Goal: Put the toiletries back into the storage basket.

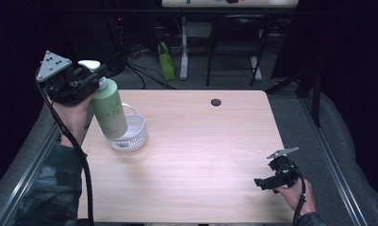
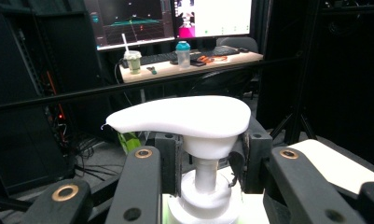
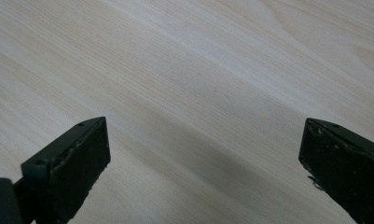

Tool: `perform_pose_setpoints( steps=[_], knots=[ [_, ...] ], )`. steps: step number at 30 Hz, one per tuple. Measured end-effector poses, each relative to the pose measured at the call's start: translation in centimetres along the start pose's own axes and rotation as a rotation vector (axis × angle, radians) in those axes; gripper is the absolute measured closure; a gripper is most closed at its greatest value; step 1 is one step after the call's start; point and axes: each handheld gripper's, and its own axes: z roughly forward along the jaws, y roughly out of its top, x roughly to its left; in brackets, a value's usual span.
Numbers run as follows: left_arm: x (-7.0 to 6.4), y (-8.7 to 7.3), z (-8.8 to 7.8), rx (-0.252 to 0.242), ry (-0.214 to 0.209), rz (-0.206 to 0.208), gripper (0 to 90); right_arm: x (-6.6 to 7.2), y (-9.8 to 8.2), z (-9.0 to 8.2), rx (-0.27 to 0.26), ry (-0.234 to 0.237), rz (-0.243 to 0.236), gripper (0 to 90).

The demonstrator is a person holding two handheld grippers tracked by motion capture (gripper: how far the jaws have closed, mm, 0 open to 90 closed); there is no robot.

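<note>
At frame left, the left gripper (image 1: 93,75) clamps the green pump bottle (image 1: 110,109), its base inside the white basket (image 1: 135,133); right gripper (image 1: 266,183) jaws spread.

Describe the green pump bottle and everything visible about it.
The pump bottle is pale green with a faint leafy print, looks plastic, and carries a white pump head. The left gripper clamps its white neck just under the head. It hangs tilted, its base over or in a white perforated basket; contact there is unclear.

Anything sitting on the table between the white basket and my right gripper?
Nothing: in the high view, bare light wooden tabletop runs from the white perforated plastic basket to the open right gripper. The green pump bottle hangs over the basket.
</note>
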Motion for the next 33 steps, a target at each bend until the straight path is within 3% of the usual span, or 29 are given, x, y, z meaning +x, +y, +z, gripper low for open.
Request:
perform_pose_setpoints(
  steps=[33],
  knots=[
    [2.3,-3.0,3.1,0.047,0.056,-0.055,67.0,0.0,0.0,0.0,-0.001,0.002,-0.003,1.7]
  ],
)
